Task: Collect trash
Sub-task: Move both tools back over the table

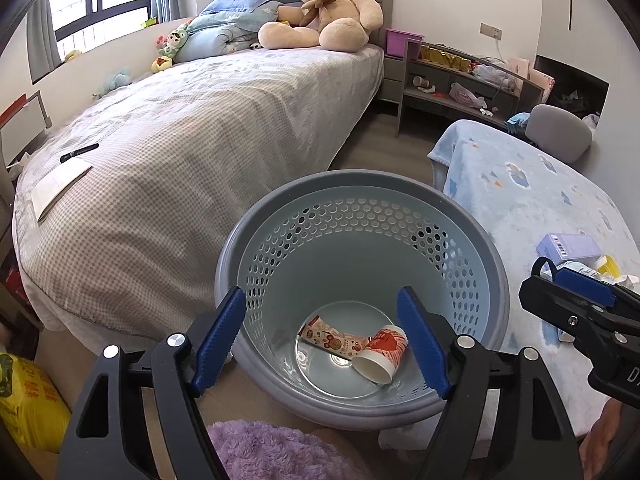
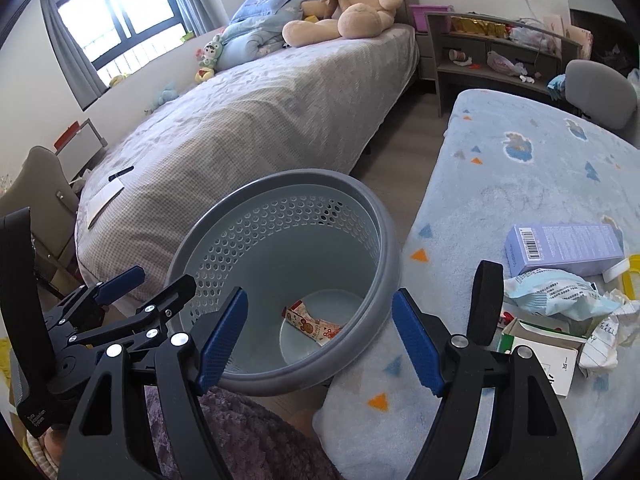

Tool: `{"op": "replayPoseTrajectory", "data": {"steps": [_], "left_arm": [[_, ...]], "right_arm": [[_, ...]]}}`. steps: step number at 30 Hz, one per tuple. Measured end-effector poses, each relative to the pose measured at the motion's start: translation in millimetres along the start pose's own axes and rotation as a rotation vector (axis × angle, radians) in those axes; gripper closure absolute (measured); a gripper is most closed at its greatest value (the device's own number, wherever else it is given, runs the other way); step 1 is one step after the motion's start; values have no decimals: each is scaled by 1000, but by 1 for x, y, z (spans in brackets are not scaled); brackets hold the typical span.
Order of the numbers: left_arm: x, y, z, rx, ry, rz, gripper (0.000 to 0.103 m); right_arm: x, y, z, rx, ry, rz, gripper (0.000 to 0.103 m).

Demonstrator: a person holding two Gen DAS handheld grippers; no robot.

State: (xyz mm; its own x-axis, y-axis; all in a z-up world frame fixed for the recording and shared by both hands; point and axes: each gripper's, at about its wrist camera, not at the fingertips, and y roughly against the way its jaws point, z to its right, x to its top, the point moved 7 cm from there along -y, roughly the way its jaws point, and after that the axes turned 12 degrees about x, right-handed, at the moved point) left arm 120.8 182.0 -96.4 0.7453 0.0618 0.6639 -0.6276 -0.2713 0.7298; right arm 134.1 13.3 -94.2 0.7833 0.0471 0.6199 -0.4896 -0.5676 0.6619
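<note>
A grey perforated trash basket (image 1: 360, 179) (image 2: 280, 178) stands on the floor between the bed and a low surface under a blue blanket. At its bottom lie a red-and-white paper cup (image 1: 382, 354) and a printed snack wrapper (image 1: 332, 340) (image 2: 312, 324). My left gripper (image 1: 320, 340) (image 2: 148, 286) hangs open over the basket mouth, holding nothing. My right gripper (image 2: 320, 342) (image 1: 560, 296) is open and empty over the basket's right rim. On the blanket to its right lie a purple box (image 2: 564, 248), a crumpled pale-blue packet (image 2: 556, 292), a white carton (image 2: 540, 348) and crumpled paper (image 2: 604, 340).
A bed (image 1: 200, 128) with a grey checked cover fills the left, with a teddy bear (image 1: 328, 4), a pen (image 1: 79, 153) and a paper on it. A grey shelf unit (image 1: 460, 80) and chair (image 1: 558, 132) stand at the back. A yellow bag (image 1: 28, 400) is at lower left.
</note>
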Motion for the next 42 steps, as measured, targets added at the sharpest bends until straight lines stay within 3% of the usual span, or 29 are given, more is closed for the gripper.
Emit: {"op": "replayPoseTrajectory", "data": {"steps": [14,28,42], "left_arm": [[-17,41,55,-79,-75,20,28],[-47,69,158,-212,-193,-16,27],[-69,73,240,-270,-273,-63,22]], "right_arm": [[-48,73,53,-99,-106,39,29],[-99,160,133,-271,-206,93,24],[-125,196,191,-276,-296,142,16]]}}
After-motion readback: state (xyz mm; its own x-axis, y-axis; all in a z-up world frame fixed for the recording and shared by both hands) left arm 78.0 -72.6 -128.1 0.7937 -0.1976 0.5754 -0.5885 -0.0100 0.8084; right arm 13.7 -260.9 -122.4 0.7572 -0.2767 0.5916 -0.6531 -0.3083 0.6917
